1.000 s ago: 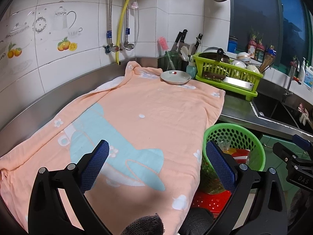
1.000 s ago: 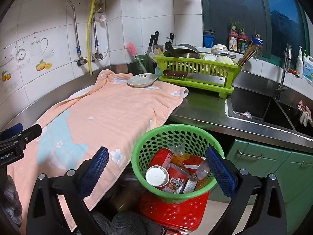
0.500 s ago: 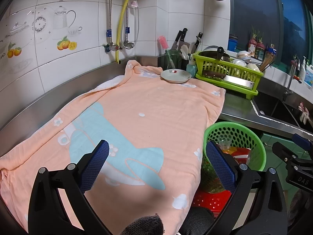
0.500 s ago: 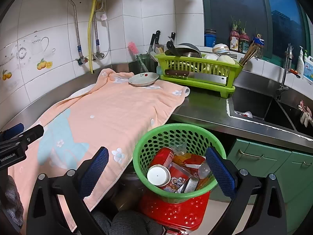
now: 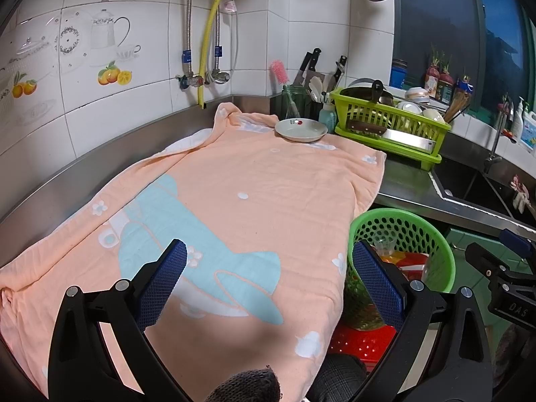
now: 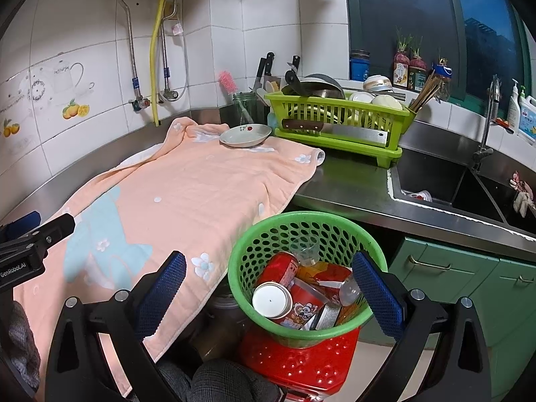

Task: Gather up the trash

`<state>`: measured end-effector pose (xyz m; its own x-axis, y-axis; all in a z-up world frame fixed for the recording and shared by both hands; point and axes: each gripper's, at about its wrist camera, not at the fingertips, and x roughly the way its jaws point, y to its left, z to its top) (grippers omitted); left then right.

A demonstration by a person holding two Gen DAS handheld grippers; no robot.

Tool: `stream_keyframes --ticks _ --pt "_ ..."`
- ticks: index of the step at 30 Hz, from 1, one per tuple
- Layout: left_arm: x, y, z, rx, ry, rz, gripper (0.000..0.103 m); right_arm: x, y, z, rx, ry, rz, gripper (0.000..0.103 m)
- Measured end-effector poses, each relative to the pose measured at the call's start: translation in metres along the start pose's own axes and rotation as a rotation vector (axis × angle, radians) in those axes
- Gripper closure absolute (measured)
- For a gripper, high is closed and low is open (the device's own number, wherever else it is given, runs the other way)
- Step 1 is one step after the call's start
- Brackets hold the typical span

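Observation:
A green perforated basket (image 6: 268,238) stands on a red stool (image 6: 294,361) beside the counter and holds trash: a red can (image 6: 281,268), a white-lidded cup (image 6: 272,299), wrappers and a clear plastic cup. In the left wrist view the same basket (image 5: 435,234) shows at right. My right gripper (image 6: 268,288) hovers open just above the basket's near rim, empty. Over the peach towel (image 5: 251,194) my left gripper (image 5: 268,278) hangs open with nothing between its fingers. No loose trash shows on the towel.
A small plate (image 5: 300,129) rests at the towel's far end. A green dish rack (image 6: 338,120) with a cleaver and bowls stands behind it. The sink (image 6: 445,181) lies at right, green cabinets (image 6: 452,278) below. Tiled walls close the left and back.
Both views have crept slightly back and up from the counter. Both grippers stay open and nothing on the counter or in the basket has moved.

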<state>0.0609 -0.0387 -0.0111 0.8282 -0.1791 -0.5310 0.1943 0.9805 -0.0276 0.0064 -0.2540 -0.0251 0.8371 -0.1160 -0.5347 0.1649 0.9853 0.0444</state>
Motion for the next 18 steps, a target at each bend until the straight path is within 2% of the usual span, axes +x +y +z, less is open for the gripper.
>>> stream_keyframes --ticks 18 --pt "-0.0026 -0.0016 0.0012 0.006 -0.01 -0.012 0.005 -0.0024 0.0012 -0.0004 -0.004 -0.008 -0.005 0.007"
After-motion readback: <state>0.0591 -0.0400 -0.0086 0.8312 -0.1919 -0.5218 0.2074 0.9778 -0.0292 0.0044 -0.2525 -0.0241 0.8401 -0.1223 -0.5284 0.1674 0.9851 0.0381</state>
